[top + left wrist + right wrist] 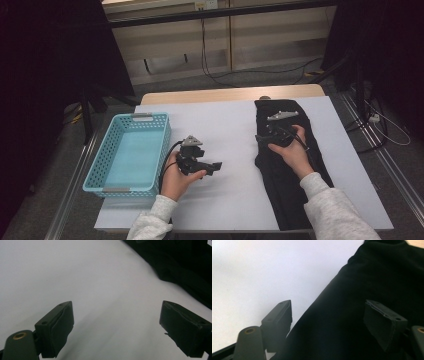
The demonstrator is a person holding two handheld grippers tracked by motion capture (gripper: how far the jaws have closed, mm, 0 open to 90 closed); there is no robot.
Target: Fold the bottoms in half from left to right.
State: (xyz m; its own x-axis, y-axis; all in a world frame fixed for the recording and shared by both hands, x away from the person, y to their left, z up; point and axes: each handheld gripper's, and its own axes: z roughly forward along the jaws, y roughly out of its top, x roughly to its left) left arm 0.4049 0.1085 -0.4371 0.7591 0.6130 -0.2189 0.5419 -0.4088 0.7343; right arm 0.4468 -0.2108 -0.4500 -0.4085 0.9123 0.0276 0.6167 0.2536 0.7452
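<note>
A long black cloth [290, 185] lies lengthwise on the right half of the white table cover [220, 115]. My right gripper [265, 136] hovers over the cloth's left edge near its far end. In the right gripper view its jaws [329, 325] stand open, with the black cloth [374, 277] below them and no pad pressing on it. My left gripper [215, 167] is held above the bare white cover in the middle of the table, pointing toward the cloth. It is open [116, 327] with nothing between its fingers, and the black cloth [185, 267] lies farther off.
A light blue plastic basket [95, 170] with nothing in it stands at the table's left edge, beside the left hand. A wooden table edge [230, 94] shows behind the white cover. Cables lie on the floor beyond and to the right.
</note>
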